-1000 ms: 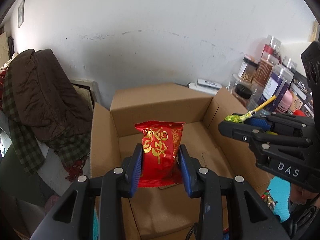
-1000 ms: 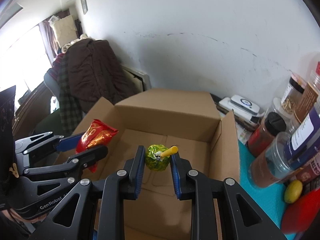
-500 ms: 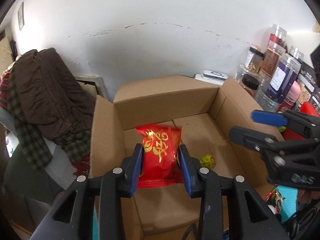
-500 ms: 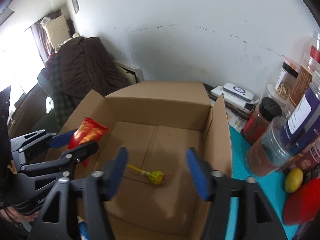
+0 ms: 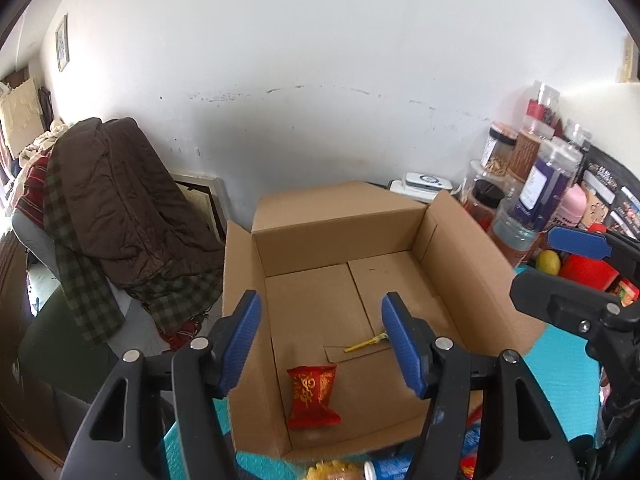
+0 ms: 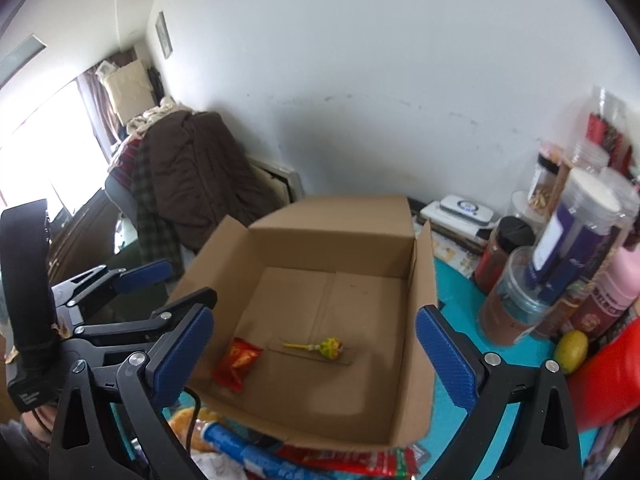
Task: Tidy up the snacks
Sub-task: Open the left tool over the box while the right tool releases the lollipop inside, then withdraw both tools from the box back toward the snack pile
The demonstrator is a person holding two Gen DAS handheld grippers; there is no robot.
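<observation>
Brown corrugated cardboard box (image 5: 456, 256) stands open on a teal mat (image 6: 452, 280), and both snacks lie on its floor. Toward its near left corner rests the red foil snack packet with gold lettering (image 5: 313, 396). Just right of the packet, apart from it, lies the green-wrapped lollipop on a yellow stick (image 6: 330, 347). Above the box's near edge, the left gripper (image 5: 322, 338) hangs with its blue pads spread wide, grasping nothing. Over the box's near right side, the right gripper (image 6: 316, 354) is likewise released and empty. Right of the box stand clear plastic jars (image 6: 516, 296).
</observation>
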